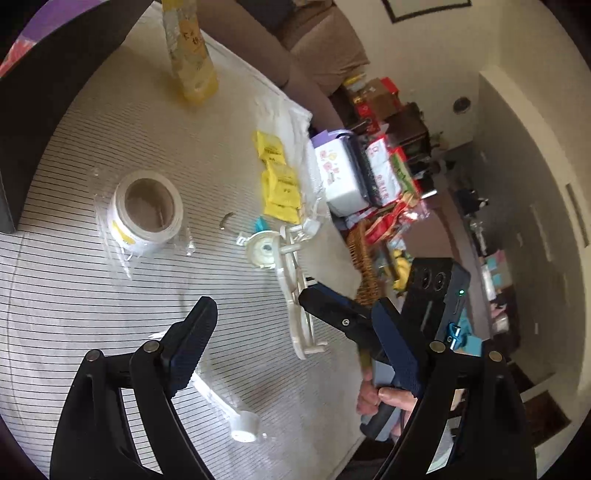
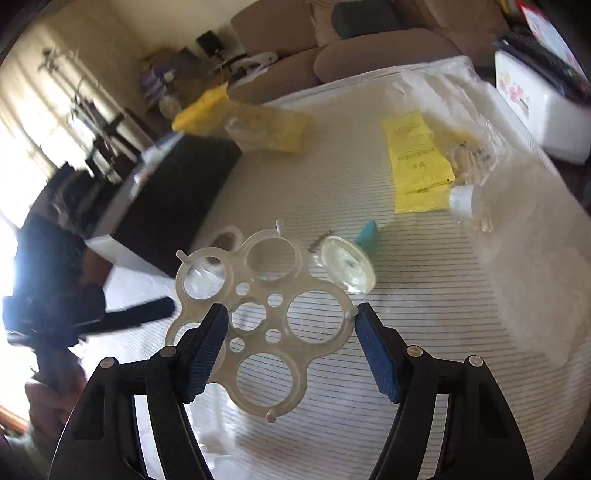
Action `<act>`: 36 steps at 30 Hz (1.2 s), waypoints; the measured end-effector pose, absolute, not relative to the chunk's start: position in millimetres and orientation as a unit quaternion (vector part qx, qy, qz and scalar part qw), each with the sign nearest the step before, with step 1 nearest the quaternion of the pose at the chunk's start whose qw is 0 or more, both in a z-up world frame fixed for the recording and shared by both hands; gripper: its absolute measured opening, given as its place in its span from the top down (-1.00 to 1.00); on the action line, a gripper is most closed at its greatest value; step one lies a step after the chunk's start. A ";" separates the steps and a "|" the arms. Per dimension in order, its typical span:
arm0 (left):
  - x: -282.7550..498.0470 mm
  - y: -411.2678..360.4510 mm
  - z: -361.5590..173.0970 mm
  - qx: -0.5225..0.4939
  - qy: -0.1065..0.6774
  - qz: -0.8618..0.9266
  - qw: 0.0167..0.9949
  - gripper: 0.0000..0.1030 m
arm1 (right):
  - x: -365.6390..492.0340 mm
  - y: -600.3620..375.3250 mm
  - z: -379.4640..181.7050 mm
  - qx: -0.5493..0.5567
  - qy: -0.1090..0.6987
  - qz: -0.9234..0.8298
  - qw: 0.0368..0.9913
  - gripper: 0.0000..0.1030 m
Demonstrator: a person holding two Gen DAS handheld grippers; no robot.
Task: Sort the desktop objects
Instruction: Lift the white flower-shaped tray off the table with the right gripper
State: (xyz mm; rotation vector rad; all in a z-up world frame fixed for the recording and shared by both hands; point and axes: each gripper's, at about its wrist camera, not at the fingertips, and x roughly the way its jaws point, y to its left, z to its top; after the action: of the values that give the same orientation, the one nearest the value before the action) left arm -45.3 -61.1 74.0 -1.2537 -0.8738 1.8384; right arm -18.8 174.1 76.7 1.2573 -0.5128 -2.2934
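Ring-holed plastic rack point(image 2: 266, 314) sits between the right gripper point(image 2: 291, 347)'s spread jaws — left pad against its edge, right pad barely touching a peg, so whether it is truly held I cannot tell — while the left gripper point(image 1: 295, 347) hovers open, empty, over the striped tablecloth point(image 1: 110, 295).

You had a brown sofa point(image 2: 369, 48) behind the table | cream wall point(image 1: 517, 48) | bright window point(image 2: 22, 122) at left

Background: brown sofa point(image 2: 369, 55) behind the table; wicker basket point(image 1: 364, 266) and snack packets point(image 1: 384, 177) beside it; framed picture point(image 1: 424, 9) on wall.
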 end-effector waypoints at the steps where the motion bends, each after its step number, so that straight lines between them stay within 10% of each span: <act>1: -45.6 -62.4 76.2 -0.480 -0.354 0.709 0.376 -0.67 | -16.8 176.7 79.8 0.452 -0.220 -0.828 0.249 -0.42; 13: -59.1 -102.7 69.5 -0.390 -0.532 0.613 0.435 -0.89 | -1.9 144.5 45.3 0.369 -0.593 -0.592 0.402 -0.24; 18: -63.2 -101.4 72.3 -0.392 -0.518 0.625 0.433 -0.82 | -8.6 118.9 50.5 0.392 -0.561 -0.611 0.398 -0.23; 21: -59.4 -94.1 75.4 -0.418 -0.478 0.649 0.420 -0.17 | -13.8 115.8 56.5 0.397 -0.526 -0.642 0.391 -0.23; 28: -61.9 -100.0 60.1 -0.455 -0.471 0.657 0.374 0.43 | -15.4 123.8 65.0 0.411 -0.450 -0.721 0.330 -0.22; 36: -60.9 -94.8 39.5 -0.489 -0.468 0.642 0.360 0.48 | -6.9 138.6 66.9 0.432 -0.378 -0.764 0.294 -0.22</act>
State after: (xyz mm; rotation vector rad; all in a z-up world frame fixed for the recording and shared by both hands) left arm -60.9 -94.8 39.5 -1.2607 -1.2074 1.6549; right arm -6.9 138.6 66.9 1.1513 -1.0057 -2.0337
